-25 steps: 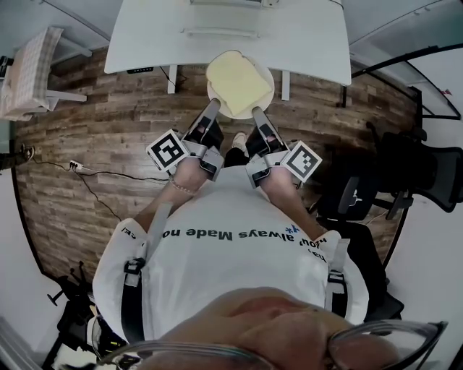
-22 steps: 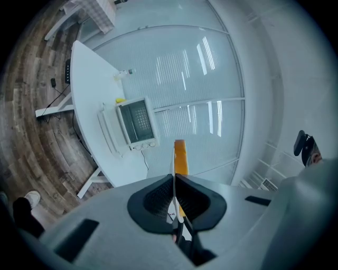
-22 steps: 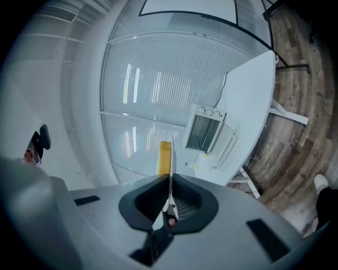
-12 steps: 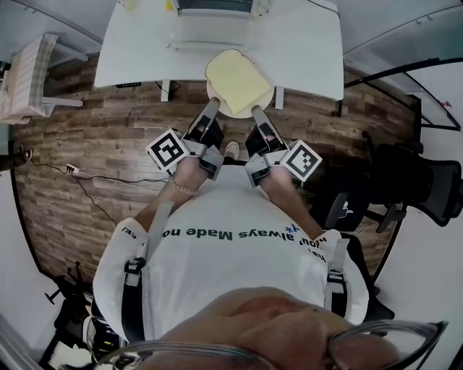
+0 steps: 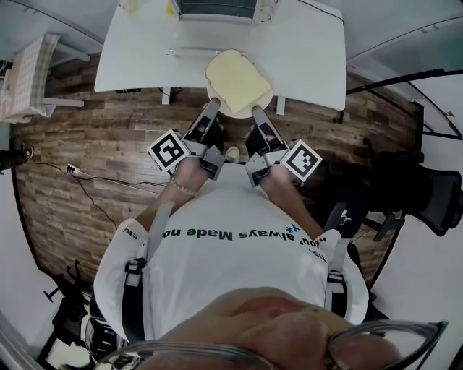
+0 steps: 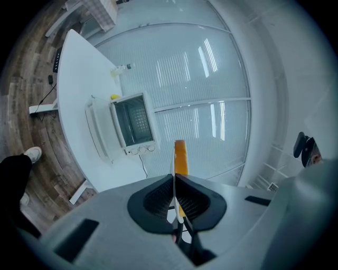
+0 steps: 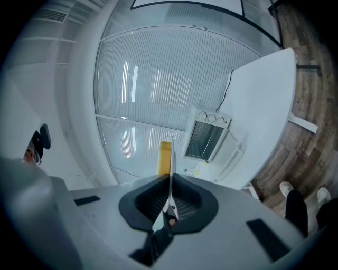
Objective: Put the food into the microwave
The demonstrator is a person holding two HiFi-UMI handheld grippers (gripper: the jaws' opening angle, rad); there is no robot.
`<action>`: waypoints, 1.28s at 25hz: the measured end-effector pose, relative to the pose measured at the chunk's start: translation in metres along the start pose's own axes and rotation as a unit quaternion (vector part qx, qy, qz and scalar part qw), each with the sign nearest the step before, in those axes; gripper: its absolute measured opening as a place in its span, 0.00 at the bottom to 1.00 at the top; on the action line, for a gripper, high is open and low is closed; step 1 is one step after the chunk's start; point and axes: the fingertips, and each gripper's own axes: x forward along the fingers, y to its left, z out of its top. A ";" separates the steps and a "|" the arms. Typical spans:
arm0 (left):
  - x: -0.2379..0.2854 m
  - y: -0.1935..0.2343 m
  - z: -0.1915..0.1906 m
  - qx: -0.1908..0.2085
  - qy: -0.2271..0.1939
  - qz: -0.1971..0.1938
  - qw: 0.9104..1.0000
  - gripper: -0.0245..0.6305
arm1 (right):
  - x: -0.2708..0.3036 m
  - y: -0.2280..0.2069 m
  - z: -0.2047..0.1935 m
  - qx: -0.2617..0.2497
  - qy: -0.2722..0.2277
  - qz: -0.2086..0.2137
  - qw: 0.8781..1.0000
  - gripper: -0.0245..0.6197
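A slice of pale yellow bread (image 5: 236, 78) lies on a white plate (image 5: 215, 99), held level between both grippers in front of the person. My left gripper (image 5: 213, 106) is shut on the plate's near-left rim, my right gripper (image 5: 255, 110) on its near-right rim. In the left gripper view the left gripper (image 6: 174, 182) pinches the thin plate edge (image 6: 172, 167), the bread (image 6: 180, 156) showing orange above it. The right gripper (image 7: 169, 185) shows the same with the bread (image 7: 165, 156). The microwave (image 5: 215, 6) stands on the white table (image 5: 304, 50), its door (image 6: 99, 132) hanging open.
A small bottle (image 6: 122, 67) and a yellow item (image 6: 114, 97) stand beside the microwave. A black office chair (image 5: 419, 191) is at the right, a checked seat (image 5: 29, 69) at the left. A cable (image 5: 87, 177) runs over the wooden floor.
The table and microwave have slid lower in the head view, so the person and plate have come closer to them. Both grippers keep their hold.
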 end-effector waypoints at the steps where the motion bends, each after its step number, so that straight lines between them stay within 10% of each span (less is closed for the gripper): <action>1: 0.003 0.000 0.004 0.001 0.000 -0.001 1.000 0.06 | 0.005 0.000 0.001 0.000 0.000 0.000 1.000 0.07; 32: 0.161 0.050 0.263 -0.008 0.025 -0.012 1.000 0.06 | 0.302 0.002 0.062 -0.008 -0.020 -0.018 1.000 0.07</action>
